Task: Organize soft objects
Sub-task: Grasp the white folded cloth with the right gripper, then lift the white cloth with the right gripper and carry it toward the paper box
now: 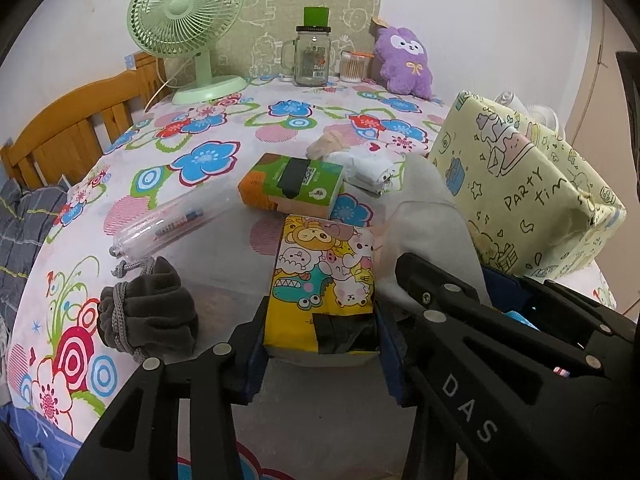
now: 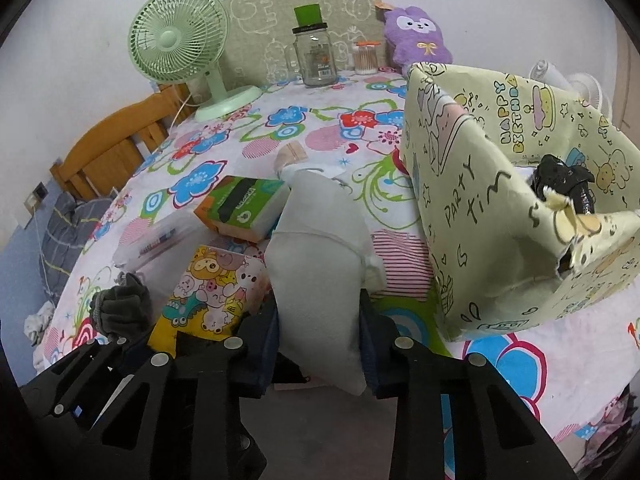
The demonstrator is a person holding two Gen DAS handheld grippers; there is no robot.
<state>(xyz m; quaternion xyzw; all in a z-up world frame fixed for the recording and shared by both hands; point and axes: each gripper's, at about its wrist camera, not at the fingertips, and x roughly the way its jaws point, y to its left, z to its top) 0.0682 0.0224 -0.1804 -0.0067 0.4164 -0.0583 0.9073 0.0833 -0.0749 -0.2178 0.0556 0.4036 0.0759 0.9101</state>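
On floral-clothed counter [image 1: 208, 208]: left tool [image 1: 320, 344] clamps yellow cartoon-print tissue pack [image 1: 324, 276], right tool [image 2: 320, 344] clamps pale grey fabric pouch [image 2: 316, 264] (both unboxed yet); yellow paper-wrapped box [image 2: 480, 200] holds one dark item; several remain.

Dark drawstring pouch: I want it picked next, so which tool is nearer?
Left. The left tool, shut on the cartoon tissue pack, sits just beside the pouch; the right tool lies beyond that pack.

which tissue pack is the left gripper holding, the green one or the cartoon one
The yellow cartoon-animal tissue pack, clamped between the left gripper fingers. The green and orange tissue pack lies free on the tablecloth farther back.
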